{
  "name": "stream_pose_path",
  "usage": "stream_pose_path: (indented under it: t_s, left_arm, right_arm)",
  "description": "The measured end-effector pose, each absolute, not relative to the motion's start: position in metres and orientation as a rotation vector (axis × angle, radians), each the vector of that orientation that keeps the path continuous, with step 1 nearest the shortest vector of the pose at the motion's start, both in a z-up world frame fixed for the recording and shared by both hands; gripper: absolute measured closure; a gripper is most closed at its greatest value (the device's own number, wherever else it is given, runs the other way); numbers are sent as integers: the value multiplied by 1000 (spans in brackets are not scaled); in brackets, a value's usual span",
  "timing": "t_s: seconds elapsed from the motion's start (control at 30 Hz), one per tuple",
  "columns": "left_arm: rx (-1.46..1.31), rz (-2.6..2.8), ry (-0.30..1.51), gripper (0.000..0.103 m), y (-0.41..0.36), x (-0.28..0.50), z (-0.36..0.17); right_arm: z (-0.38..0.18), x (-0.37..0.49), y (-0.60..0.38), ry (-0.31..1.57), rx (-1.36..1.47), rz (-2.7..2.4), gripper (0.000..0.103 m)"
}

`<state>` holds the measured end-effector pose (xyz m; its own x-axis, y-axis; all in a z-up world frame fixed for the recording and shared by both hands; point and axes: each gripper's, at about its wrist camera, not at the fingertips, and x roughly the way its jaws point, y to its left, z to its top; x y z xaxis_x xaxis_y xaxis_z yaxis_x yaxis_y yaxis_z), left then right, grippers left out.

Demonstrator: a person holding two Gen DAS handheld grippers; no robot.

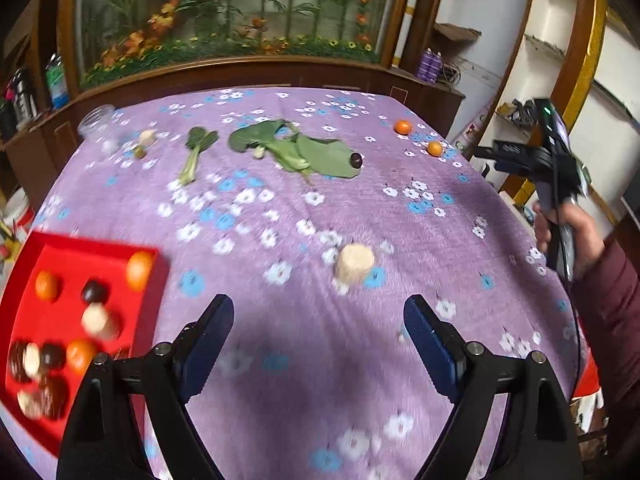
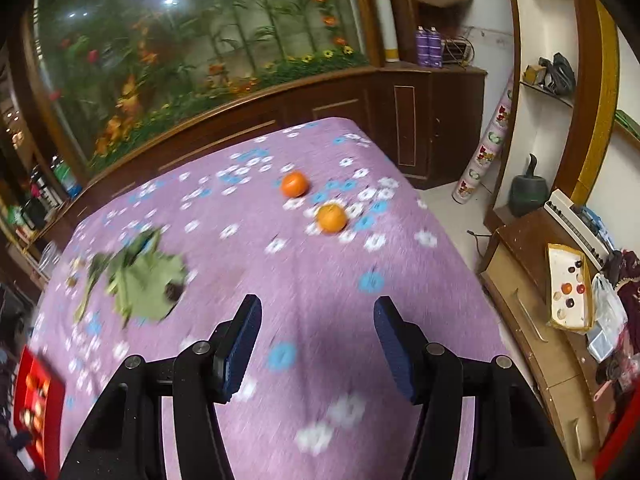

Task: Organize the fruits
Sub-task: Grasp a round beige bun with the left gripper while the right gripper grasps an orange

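Legible text, labels, brands, numbers, signs: none. Purple spray cans at 1 o'clock carry label areas too small and blurred to read. Patterned roll at 2 o'clock shows printed pictures only, no readable lettering.

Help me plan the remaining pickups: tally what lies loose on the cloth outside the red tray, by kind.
Oranges: 2
Dark round fruit: 1
Pale round piece: 1
Leafy greens: 2
Total: 6; small far-left bits too blurred to count.
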<state>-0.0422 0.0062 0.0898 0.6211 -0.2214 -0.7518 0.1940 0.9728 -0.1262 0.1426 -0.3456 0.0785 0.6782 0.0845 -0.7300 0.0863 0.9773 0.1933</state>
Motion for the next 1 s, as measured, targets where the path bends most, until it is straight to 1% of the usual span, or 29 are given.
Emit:
stream_pose_path:
  t_s: [0.17, 0.3, 0.53, 0.6, 0.63, 0.67, 0.7, 0.73, 0.77, 0.87, 1.0]
  left_arm:
    - [8, -254, 899, 17, -18, -9, 73]
    - [9, -261, 937, 17, -25, 12, 50]
    - [-8, -276, 985, 17, -29, 32, 23]
    - [-2, -289, 979, 20, -32, 34, 21]
    - [6, -297, 974, 25, -35, 35, 20]
    - [18, -301, 970, 31, -38, 36, 19]
    - [39, -308, 969, 36, -42, 37, 18]
    - [55, -317, 968, 51, -46, 37, 16]
    - [71, -327, 972, 69, -49, 37, 14]
    - [133, -321, 954, 70, -58, 34, 13]
    - [89, -328, 948, 70, -48, 28, 21]
  right_arm:
    - [57, 196, -352, 862, 198, -21, 41]
    - [38, 231, -355, 888, 180, -48, 41]
    - [17, 262, -348, 912, 115, -71, 41]
    - [14, 266, -343, 914, 99, -72, 47]
    - [14, 266, -339, 908, 79, -82, 54]
    - [14, 266, -336, 907, 63, -81, 65]
    - [13, 266, -333, 905, 42, -88, 67]
    - [13, 266, -332, 901, 35, -91, 68]
    - [13, 264, -331, 902, 36, -87, 68]
    - [15, 257, -330, 909, 47, -79, 69]
    - [24, 236, -323, 902, 46, -50, 69]
